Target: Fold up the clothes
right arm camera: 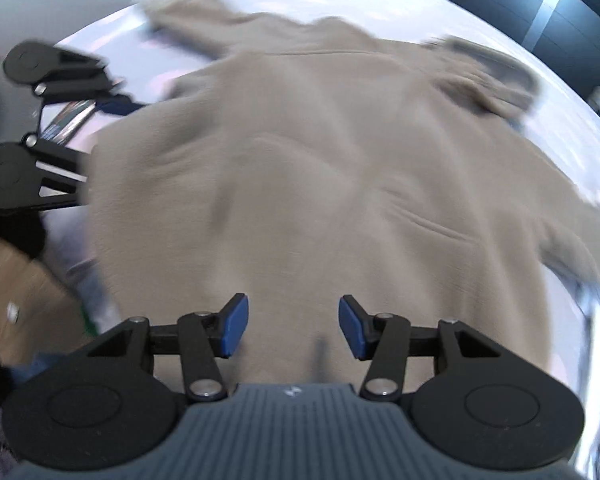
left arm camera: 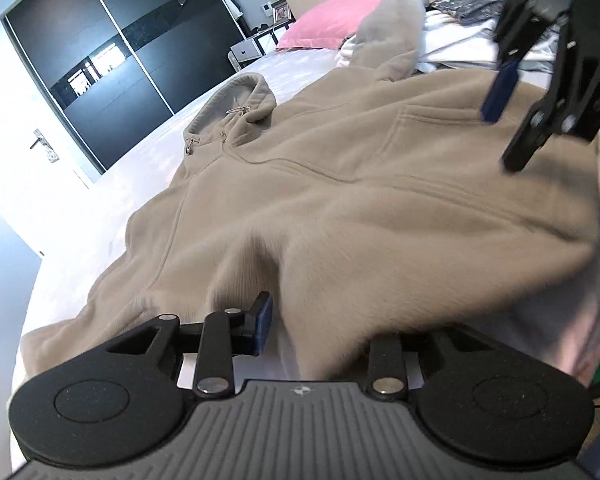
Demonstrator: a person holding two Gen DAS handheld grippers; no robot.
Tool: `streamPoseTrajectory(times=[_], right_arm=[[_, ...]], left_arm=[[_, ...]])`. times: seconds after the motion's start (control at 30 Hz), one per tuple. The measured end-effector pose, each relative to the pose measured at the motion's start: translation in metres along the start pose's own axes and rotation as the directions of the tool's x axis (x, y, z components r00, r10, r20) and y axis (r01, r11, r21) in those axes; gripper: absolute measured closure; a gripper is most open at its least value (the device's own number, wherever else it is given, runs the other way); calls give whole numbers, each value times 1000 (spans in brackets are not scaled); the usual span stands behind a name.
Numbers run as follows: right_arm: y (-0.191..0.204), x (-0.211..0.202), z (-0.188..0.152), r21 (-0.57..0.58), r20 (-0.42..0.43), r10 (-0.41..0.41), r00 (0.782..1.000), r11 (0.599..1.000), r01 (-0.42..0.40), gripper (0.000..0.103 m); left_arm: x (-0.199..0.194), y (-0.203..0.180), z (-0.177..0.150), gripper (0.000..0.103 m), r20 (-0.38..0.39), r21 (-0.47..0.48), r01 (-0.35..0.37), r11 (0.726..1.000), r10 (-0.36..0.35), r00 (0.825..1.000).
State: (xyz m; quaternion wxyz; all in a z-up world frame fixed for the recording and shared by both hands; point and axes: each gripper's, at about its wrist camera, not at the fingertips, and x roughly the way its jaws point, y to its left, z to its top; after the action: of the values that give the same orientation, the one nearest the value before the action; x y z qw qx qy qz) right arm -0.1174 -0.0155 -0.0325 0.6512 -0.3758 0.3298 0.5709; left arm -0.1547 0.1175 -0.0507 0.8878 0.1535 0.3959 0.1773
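Beige fleece hoodie (left arm camera: pixel 339 200) spread on the bed's near edge.
Soft, floppy: my left claw (left arm camera: pixel 319 336) clamps its hem; right claw (right arm camera: pixel 294 326) apart above.

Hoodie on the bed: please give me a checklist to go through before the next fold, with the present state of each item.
1. Hoodie lies front up on the bed: ok.
2. Hood is spread out, not tucked under: ok.
3. Left gripper grips the near edge: cannot tell; cloth hides one of its fingers.
4. Right gripper holds cloth: not ok; its fingers stand apart above the hoodie.
5. Pile of other clothes is clear of the hoodie: cannot tell.
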Motion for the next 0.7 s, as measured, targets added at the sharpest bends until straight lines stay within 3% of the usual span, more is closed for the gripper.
streamPoseTrajectory(times=[0.07,0.23,0.37,0.47,0.57,0.7], right_arm=[[-14,-11,-5,39,11,-34,999,999,33,49],[-56,-32,-29,81,-24,-143,989,986,145,49],[-101,-43,-58,153,-98,-176,980,970,190,49],[-123,-56,-83,96,-153,-200,968,972,216,49],[-128,-66,-104,-42,-213,-203,956,979,198,49],[-127,-54,-126,-142,-318,-111,942,988,69,48]], left_arm=[[10,4,7,74,-15,-15,13,1000,-13,1000],[38,27,17,83,-157,-141,30,990,-52,986],[32,39,24,95,-223,-208,42,977,-89,971],[17,44,31,96,-258,-215,63,975,-119,959],[-2,54,28,96,-323,-253,101,962,-182,929],[-21,68,9,96,-419,-323,132,937,-267,868]])
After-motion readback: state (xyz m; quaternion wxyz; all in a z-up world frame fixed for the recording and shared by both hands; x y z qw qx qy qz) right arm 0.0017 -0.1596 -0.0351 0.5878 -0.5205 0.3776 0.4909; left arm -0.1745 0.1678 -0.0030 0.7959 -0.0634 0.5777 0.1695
